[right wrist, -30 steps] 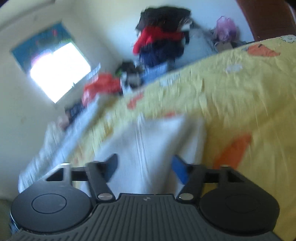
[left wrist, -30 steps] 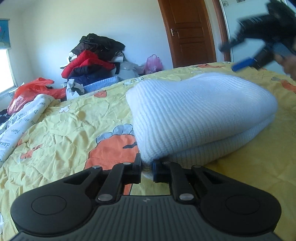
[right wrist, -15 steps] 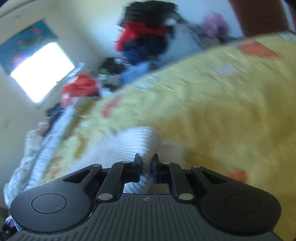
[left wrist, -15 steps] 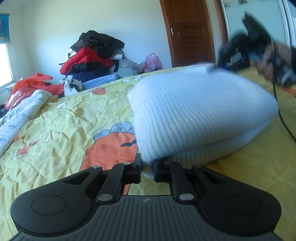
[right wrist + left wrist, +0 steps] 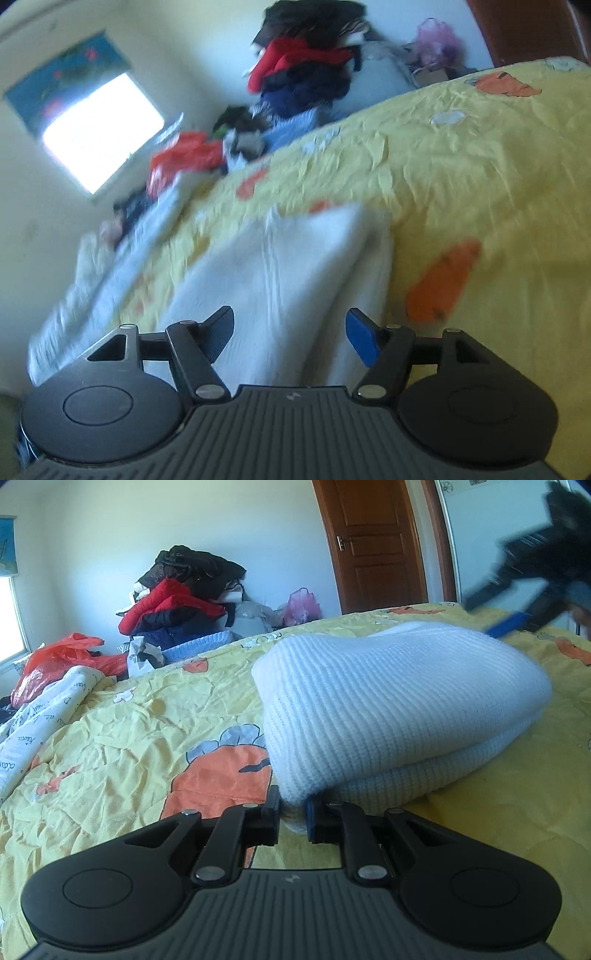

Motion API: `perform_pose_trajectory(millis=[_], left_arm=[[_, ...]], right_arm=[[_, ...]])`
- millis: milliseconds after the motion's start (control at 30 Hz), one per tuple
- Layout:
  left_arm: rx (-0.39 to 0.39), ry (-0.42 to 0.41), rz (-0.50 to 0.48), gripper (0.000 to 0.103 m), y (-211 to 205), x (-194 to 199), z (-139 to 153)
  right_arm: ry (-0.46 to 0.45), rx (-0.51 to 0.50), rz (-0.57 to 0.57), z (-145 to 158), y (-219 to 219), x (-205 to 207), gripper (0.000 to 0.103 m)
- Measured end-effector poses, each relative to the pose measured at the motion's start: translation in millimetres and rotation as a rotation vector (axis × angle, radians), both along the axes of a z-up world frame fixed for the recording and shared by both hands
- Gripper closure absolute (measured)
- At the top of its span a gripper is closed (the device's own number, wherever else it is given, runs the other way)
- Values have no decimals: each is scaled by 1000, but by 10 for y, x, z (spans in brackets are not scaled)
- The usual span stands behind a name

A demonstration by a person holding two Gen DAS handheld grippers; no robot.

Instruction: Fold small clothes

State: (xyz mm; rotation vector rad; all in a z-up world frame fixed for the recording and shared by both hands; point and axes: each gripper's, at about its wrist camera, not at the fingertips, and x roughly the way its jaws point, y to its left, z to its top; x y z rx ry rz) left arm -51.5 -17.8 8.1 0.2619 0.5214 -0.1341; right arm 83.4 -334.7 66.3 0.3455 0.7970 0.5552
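Observation:
A folded white knit garment (image 5: 388, 709) lies on the yellow bedspread (image 5: 110, 746). My left gripper (image 5: 291, 814) is shut on the garment's near corner, low on the bed. My right gripper (image 5: 290, 332) is open and empty, held just above the garment (image 5: 280, 288), which looks blurred in the right wrist view. In the left wrist view the right gripper (image 5: 509, 609) shows as a blurred black shape above the garment's far right end.
A pile of dark and red clothes (image 5: 177, 598) stands against the far wall. A red plastic bag (image 5: 62, 657) and a white printed cloth (image 5: 33, 731) lie at the bed's left edge. A brown door (image 5: 376, 542) is at the back right.
My right gripper was shut at the garment's far end half a second ago; it has opened and lifted off. My left gripper keeps its hold and has not moved.

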Motion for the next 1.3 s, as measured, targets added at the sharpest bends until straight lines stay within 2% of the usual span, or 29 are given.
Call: perform_pose_trajectory(millis=[67, 100, 167, 200, 233, 300, 400, 467, 567, 600, 633, 667, 700, 733, 800, 833, 900, 1033, 1100, 1167, 1200, 1233, 1300], left_arm=[[-33, 12, -5, 90, 28, 0, 23], [-85, 33, -16, 90, 83, -4, 64], [-231, 104, -57, 81, 261, -11, 169], [-317, 140, -88, 63, 376, -20, 217], [-412, 171, -127, 41, 501, -36, 260], [-538, 172, -139, 18, 695, -84, 326], [-716, 157, -94, 14, 948, -47, 390], [-840, 220, -58, 12, 1033, 172, 332], [-913, 326, -33, 12, 950, 560, 164], [-930, 363, -38, 13, 900, 689, 110], [-951, 407, -39, 14, 832, 812, 51], [-968, 442, -39, 20, 764, 905, 4], [-961, 470, -26, 36, 698, 963, -36], [-937, 474, -5, 41, 641, 996, -39], [-895, 447, -15, 55, 591, 944, 73], [-859, 431, -24, 59, 570, 886, 155], [-846, 421, -41, 63, 577, 740, 294], [-850, 410, -93, 63, 632, 418, 421], [-794, 422, -88, 60, 604, 374, 297], [-766, 431, -67, 46, 563, 357, 132], [-766, 409, -54, 42, 557, 335, 130], [-750, 385, -46, 41, 547, 286, 178], [-677, 326, -41, 42, 518, 136, 350]], right_arm=[[-4, -43, -40, -33, -61, -102, 30], [5, -21, -53, -61, -120, -119, 29], [56, 48, -70, -153, -232, -81, 18], [81, 64, -76, -208, -270, -54, 16], [106, 75, -81, -255, -300, -13, 14], [146, 127, -90, -349, -337, 20, 14], [226, 254, -68, -516, -342, 129, 13], [257, 253, -52, -603, -249, 204, 13], [273, 282, 0, -617, -48, 273, 11], [278, 283, 18, -619, 16, 284, 13], [262, 270, 21, -604, 69, 279, 11], [248, 242, 17, -587, 125, 265, 17], [237, 210, 19, -566, 166, 253, 21], [222, 171, 26, -536, 200, 229, 33], [181, 145, 47, -427, 183, 163, 44], [163, 146, 52, -360, 156, 123, 49], [135, 169, 71, -229, 100, 35, 51], [139, 213, 119, -192, 19, -197, 51], [169, 170, 108, -353, 43, -231, 51], [198, 202, 61, -520, -2, -196, 35], [209, 234, 30, -559, -45, -199, 32], [207, 249, 1, -544, -85, -236, 30], [116, 220, -67, -388, -155, -401, 30]])
